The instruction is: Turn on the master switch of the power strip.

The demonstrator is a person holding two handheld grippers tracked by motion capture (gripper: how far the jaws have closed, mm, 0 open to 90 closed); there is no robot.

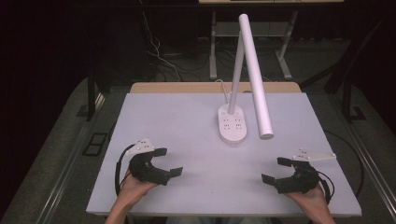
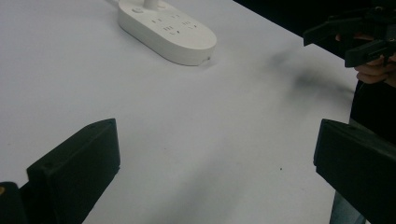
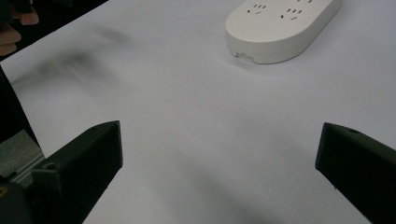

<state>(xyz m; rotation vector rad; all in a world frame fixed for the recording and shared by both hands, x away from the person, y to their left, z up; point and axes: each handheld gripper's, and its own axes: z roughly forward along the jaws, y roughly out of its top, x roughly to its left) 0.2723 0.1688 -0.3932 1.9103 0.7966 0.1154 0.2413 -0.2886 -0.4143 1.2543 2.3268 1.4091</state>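
A white desk lamp stands mid-table on an oval base that carries several power sockets; the base also shows in the left gripper view and the right gripper view. Its thin stem rises from the base and a long white tube head slants down to the right. My left gripper rests open near the table's front left, jaws wide apart with nothing between them. My right gripper is open at the front right, jaws also empty. Both point inward toward the table's middle.
The white table top has its front edge just behind the hands. A white cord runs from the lamp base toward the far edge. Beyond the table are dark floor, cables and the legs of another desk.
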